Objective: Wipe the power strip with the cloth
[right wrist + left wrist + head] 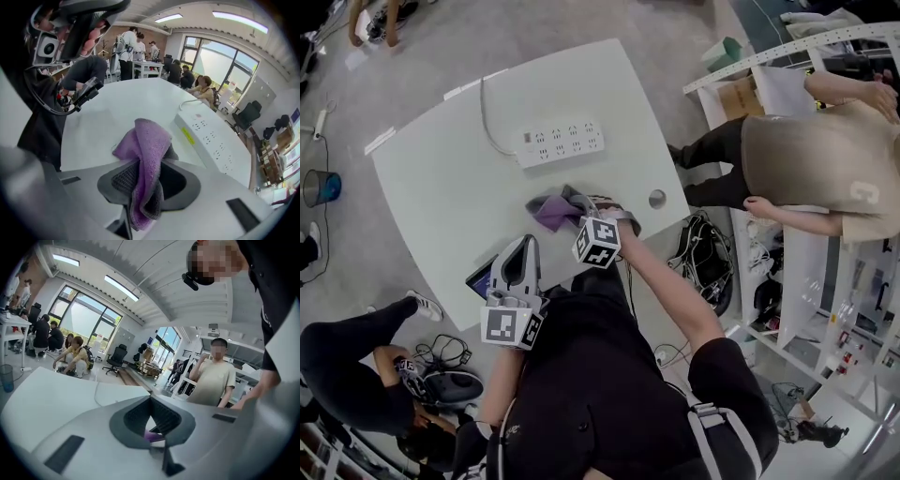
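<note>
**Cloth in grip, power strip not yet touched: we are setting up the first wipe.**
Our left gripper (526, 246) is idling on the near side of the power strip (561, 142), well apart from it, jaws closed on nothing. Our right gripper (585, 217) is pinching the bunched purple cloth (549, 210) near the strip's long side. We are judging that the next move calls for laying the cloth on the strip's socket face and dragging it lengthwise. The marker cube (598, 241) is hiding the right jaws in the head view, and we are not making out whether the cloth is touching the table (441, 187).

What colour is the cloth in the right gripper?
The cloth is purple with a dark grey side; clearest in the right gripper view.
</note>
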A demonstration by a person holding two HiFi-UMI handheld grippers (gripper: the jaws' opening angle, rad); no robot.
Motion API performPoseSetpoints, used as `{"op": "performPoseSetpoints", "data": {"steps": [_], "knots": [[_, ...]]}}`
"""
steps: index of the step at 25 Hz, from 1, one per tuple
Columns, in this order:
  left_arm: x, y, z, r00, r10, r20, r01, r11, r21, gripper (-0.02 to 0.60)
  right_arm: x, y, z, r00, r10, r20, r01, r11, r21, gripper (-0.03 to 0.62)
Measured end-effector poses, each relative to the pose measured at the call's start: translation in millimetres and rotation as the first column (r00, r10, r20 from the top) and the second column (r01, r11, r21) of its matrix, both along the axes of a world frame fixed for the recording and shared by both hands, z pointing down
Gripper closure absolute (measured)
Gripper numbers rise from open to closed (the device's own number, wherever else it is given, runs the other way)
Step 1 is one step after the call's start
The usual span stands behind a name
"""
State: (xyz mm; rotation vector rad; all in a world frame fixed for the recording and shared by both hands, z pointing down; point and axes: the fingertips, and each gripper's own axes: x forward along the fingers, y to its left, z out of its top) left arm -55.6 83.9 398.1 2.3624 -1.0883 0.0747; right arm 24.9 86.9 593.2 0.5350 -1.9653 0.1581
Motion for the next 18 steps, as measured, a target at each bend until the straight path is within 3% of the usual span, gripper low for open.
{"op": "performPoseSetpoints", "data": {"steps": [5,8,10,12,13,15,18], "knots": [[7.2,8.8,-1.6,1.0,0.005,0.012,-0.005,1.0,0.002,0.551,17.8,-12.7,-48.4,0.983,0.023,0.18,-0.038,0.996,0.083,0.35],[17.5,8.9,-1.7,1.0,-0.001,0.007,0.001,1.0,-0.005,0.551,73.9,-49.2,-58.2,0.993,-0.01,0.116,-0.009,0.986,0.164,0.318],[28.1,5.8,-4.7,1.0,0.014,0.004,-0.014,1.0,0.01,0.551,122.2,-83.7,-40.7,0.994,0.089,0.059,-0.094,0.991,0.091,0.316],[31.5,10.3,-4.9,1.0,0.022,0.006,-0.022,1.0,0.009,0.551,133.9,-99.7,-32.4,0.984,0.161,0.083,-0.16,0.987,-0.016,0.316],[27.4,14.3,-2.7,1.0,0.022,0.012,-0.022,1.0,0.0,0.551,125.0,-101.2,-31.3,0.989,0.121,0.083,-0.119,0.993,-0.028,0.316],[14.0,17.9,4.8,1.0,0.006,0.022,-0.005,1.0,-0.027,0.551,106.6,-105.7,-21.5,0.999,-0.054,0.002,0.054,0.998,-0.014,0.316],[4.8,15.0,15.2,0.999,-0.029,0.037,0.031,0.998,-0.054,0.551,99.2,-128.8,-2.7,0.967,-0.228,-0.113,0.223,0.973,-0.054,0.292]]}}
